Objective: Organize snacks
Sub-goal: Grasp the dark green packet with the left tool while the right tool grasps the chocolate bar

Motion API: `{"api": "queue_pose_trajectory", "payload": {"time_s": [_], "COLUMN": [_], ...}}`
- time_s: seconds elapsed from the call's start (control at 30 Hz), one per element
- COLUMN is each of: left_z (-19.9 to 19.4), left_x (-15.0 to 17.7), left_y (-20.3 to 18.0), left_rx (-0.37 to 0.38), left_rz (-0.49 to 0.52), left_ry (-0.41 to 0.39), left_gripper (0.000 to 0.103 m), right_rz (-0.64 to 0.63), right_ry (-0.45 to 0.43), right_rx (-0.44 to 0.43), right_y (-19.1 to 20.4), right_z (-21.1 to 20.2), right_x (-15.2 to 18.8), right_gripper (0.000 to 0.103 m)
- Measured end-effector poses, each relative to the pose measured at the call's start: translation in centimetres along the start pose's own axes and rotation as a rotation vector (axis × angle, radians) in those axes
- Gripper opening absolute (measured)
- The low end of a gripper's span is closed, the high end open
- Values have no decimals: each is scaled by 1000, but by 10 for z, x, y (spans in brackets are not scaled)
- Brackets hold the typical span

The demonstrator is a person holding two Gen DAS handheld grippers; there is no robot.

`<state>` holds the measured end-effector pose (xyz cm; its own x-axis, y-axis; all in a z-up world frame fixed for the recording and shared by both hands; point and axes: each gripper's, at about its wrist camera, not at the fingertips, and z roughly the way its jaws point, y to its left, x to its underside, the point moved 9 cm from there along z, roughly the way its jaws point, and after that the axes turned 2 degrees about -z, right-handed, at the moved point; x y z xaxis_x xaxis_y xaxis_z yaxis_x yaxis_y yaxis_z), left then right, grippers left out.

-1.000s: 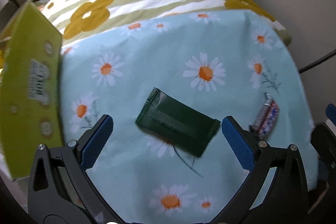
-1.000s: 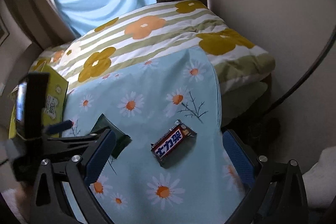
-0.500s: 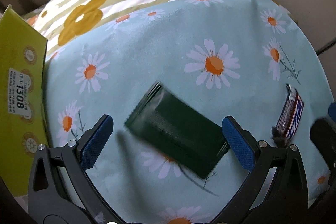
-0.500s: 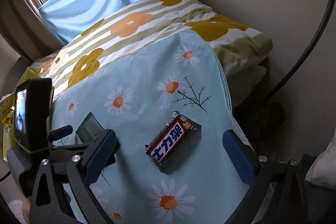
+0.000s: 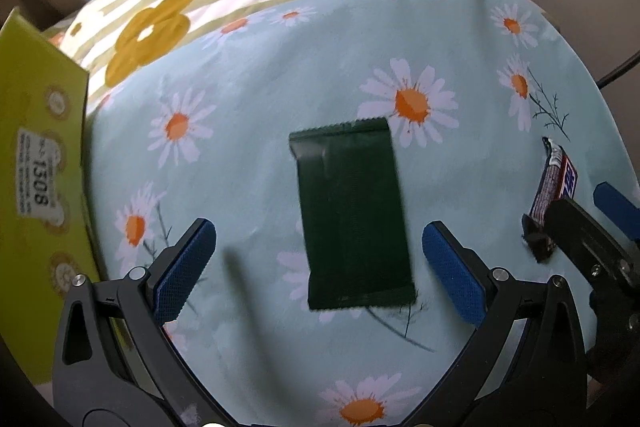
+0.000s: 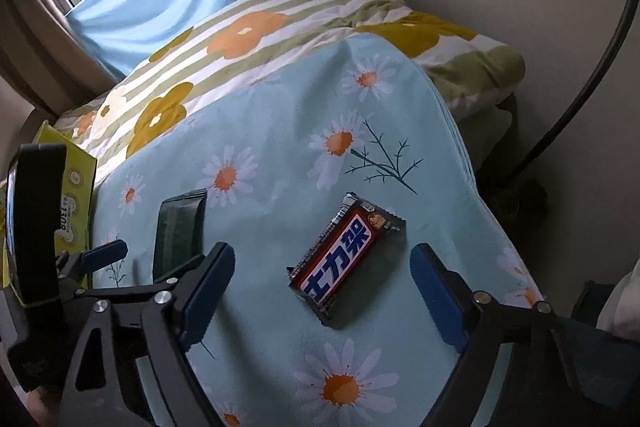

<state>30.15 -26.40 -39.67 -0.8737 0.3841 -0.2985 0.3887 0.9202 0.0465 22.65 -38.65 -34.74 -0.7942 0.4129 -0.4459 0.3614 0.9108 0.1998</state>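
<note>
A dark green snack packet [image 5: 352,215] lies flat on the daisy-print cloth [image 5: 280,75]. My left gripper [image 5: 316,269] is open, its blue pads on either side of the packet's near end, just above it. A Snickers bar [image 6: 348,259] lies on the cloth to the right. My right gripper [image 6: 320,291] is open with the bar between its pads, not touching. The bar also shows at the right edge of the left wrist view [image 5: 554,195], with the right gripper [image 5: 592,227] beside it. The packet shows in the right wrist view [image 6: 180,231].
A yellow-green cardboard box [image 5: 40,163] stands at the left edge of the cloth. A striped flower-print quilt [image 6: 256,31] lies behind. The cloth drops off at the right [image 6: 472,179] toward the wall and a black cable [image 6: 600,67].
Both grippers have moved forward and down over their snacks. The green packet now lies lengthwise between the left pads; the bar sits closer between the right pads.
</note>
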Motion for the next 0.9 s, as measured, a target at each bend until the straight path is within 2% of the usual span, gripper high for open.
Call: {"api": "queue_pose_trajectory", "payload": {"time_s": [0.07,0.13,0.27,0.33,0.5,0.7,0.8,0.87,0.9], "left_z": [0,1,-2,-5,-7,-11,-17,-20,-22], "left_x": [-3,-3,-4,-6,-7,-6,-8,-9,-10], "left_y": [-1,-2,-6,-9,-10,-4,0,1,2], "left_rx": [15,36,68,78,96,89,87,82,77], "left_rz": [4,6,14,33,50,54,55,56,58], "left_ry": [-8,-2,-3,-8,-1,-9,-28,-36,-40], "left_gripper": [98,83,67,51,43,43,43,43,43], "right_rz": [5,6,22,27,22,3,-9,-30,-46], "right_ry": [7,17,30,32,36,32,20,11,8], "right_rx": [4,6,9,15,32,55,70,79,87], "right_y": [-1,-1,-2,-2,-2,-2,-1,1,3], "right_z": [2,4,8,10,14,18,21,22,23], "right_x": [1,2,4,4,5,5,3,1,-1], "right_gripper": [84,77,75,75,72,63,56,49,41]}}
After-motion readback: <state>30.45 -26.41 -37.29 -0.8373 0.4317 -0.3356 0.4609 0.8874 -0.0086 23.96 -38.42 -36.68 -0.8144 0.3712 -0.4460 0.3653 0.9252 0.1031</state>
